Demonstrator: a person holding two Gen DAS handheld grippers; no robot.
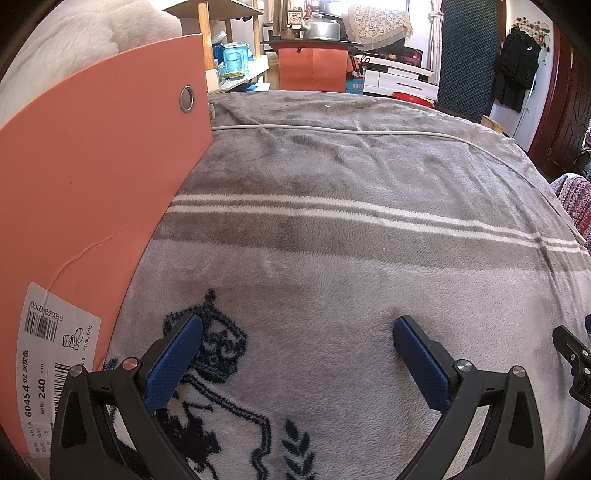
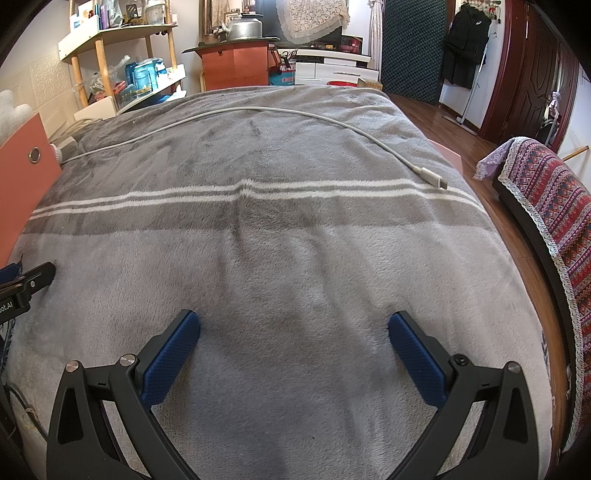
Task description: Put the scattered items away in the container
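Note:
An orange cardboard box [image 1: 85,192] with a metal eyelet and a barcode label stands on the left of the grey blanket [image 1: 332,258]; its corner shows in the right wrist view too, as the orange box [image 2: 22,173]. A white charging cable [image 2: 258,110] lies across the far part of the blanket, its plug [image 2: 432,177] near the right edge. The same cable [image 1: 332,129] runs past the box. My left gripper [image 1: 297,328] is open low over the blanket's dark crest print, beside the box. My right gripper [image 2: 293,325] is open over bare blanket with nothing between its fingers.
White fluffy fabric [image 1: 92,33] rises behind the box. Beyond the bed stand a shelf unit [image 2: 122,74], an orange cabinet [image 2: 236,66] with a kettle, and a white unit. A patterned covered seat [image 2: 546,192] and wooden floor [image 2: 461,133] lie right of the bed.

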